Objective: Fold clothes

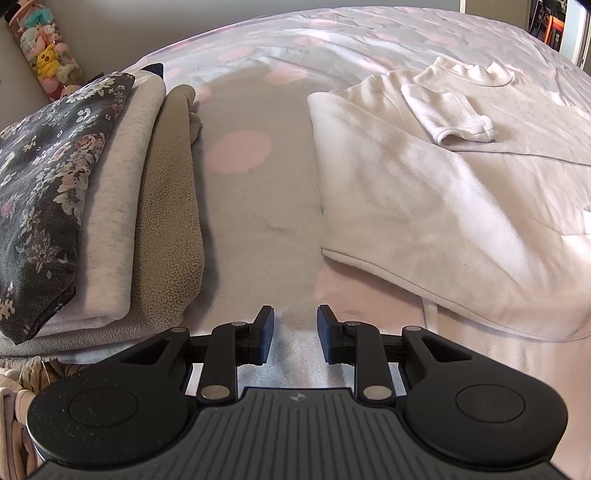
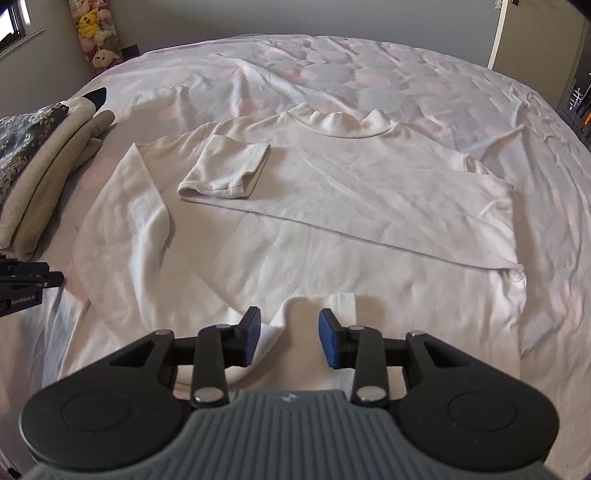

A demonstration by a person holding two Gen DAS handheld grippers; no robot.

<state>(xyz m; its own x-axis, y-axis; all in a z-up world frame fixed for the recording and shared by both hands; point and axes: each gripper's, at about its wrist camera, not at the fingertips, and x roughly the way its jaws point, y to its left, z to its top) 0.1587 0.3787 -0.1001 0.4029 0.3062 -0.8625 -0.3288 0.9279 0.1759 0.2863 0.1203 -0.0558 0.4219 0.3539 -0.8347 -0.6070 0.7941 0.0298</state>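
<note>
A white long-sleeved top lies spread on the bed, with one sleeve folded across its chest and the cuff resting on it. My right gripper stands open just above the top's near edge, where a bunched fold of white cloth lies under the fingers without being pinched. My left gripper is open over the bare sheet, left of the top, with nothing between its fingers. Its tip also shows at the left edge of the right wrist view.
A stack of folded clothes sits on the bed's left side, with a dark floral piece on top of grey and tan ones; it also shows in the right wrist view. The bed sheet is pale with pink dots. Plush toys hang in the far corner.
</note>
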